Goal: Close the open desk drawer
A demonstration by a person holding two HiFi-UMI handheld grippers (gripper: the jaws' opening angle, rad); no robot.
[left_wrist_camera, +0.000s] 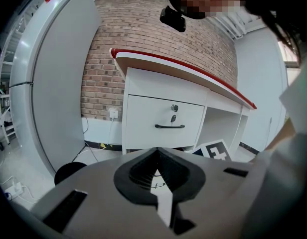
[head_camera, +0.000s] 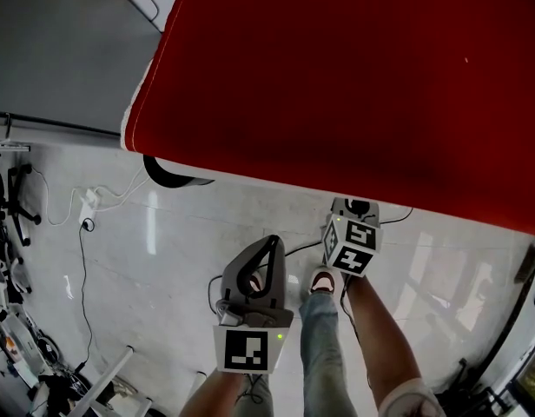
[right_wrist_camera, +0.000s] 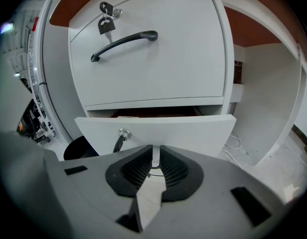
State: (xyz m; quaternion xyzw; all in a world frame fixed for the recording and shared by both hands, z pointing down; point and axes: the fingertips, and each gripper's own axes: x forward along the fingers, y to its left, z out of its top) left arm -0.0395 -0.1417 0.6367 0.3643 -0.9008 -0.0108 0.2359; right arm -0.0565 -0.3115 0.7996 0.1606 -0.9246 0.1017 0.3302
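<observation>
A white desk with a red top (head_camera: 354, 76) has a shut upper drawer (right_wrist_camera: 158, 68) with a black handle (right_wrist_camera: 124, 43) and a key in its lock. The lower drawer (right_wrist_camera: 193, 131) is pulled out a little, with a dark gap above its front and a key (right_wrist_camera: 119, 142) in its lock. My right gripper (right_wrist_camera: 153, 153) is low under the desk edge, tips close to that drawer's front, shut but for a thin slit, holding nothing. In the head view its tips (head_camera: 354, 207) sit at the desk's edge. My left gripper (head_camera: 273, 241) hangs further back, shut and empty, facing the desk (left_wrist_camera: 163, 116).
A black round object (head_camera: 172, 174) stands on the floor by the desk's left side. A power strip (head_camera: 89, 202) with cables lies on the pale floor at left. A grey panel (left_wrist_camera: 54, 83) and a brick wall (left_wrist_camera: 143, 29) stand beside and behind the desk. The person's shoe (head_camera: 324, 281) shows between the grippers.
</observation>
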